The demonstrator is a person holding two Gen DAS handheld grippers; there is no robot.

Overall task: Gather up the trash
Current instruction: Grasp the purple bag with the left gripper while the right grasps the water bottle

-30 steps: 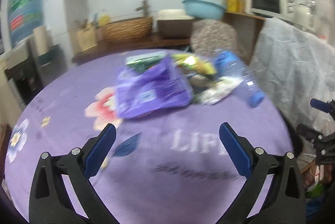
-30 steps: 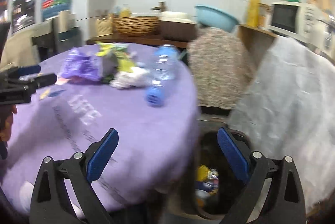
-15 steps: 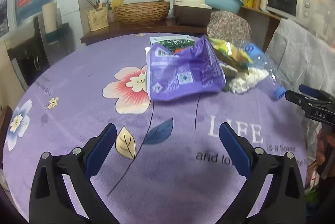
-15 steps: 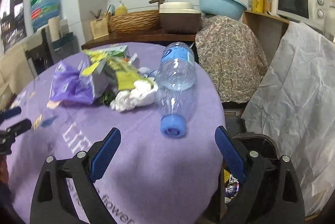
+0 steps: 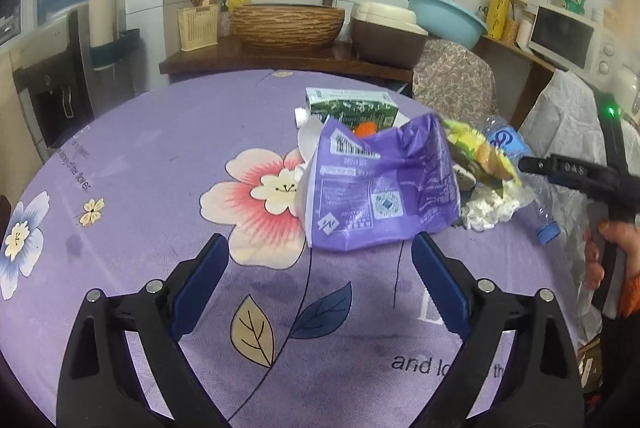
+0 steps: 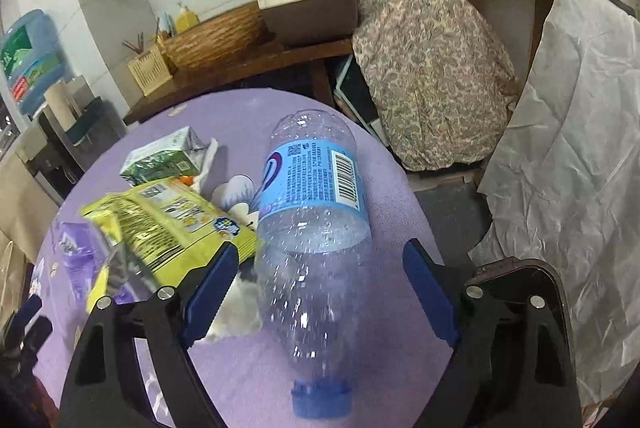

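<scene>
Two claws over a round purple surface; five pieces of trash counted in one heap.

Nearest, the right claw (image 6: pixel 316 288) is seen pointed steeply down, its jaws closing around but not yet pressing one clear plastic bottle (image 6: pixel 316 228), which lies on the surface (image 6: pixel 248 372) with its blue cap toward the camera. The left claw (image 5: pixel 318 274) is angled down, jaws closing with nothing between them, just short of one purple packet (image 5: pixel 380 196). Beyond are noted one white tissue wad (image 5: pixel 488 208), one yellow-green snack bag (image 6: pixel 168 220) and, farthest, one green carton (image 5: pixel 352 106). One dark bin (image 6: pixel 536 292) is seen beside the surface edge.
</scene>
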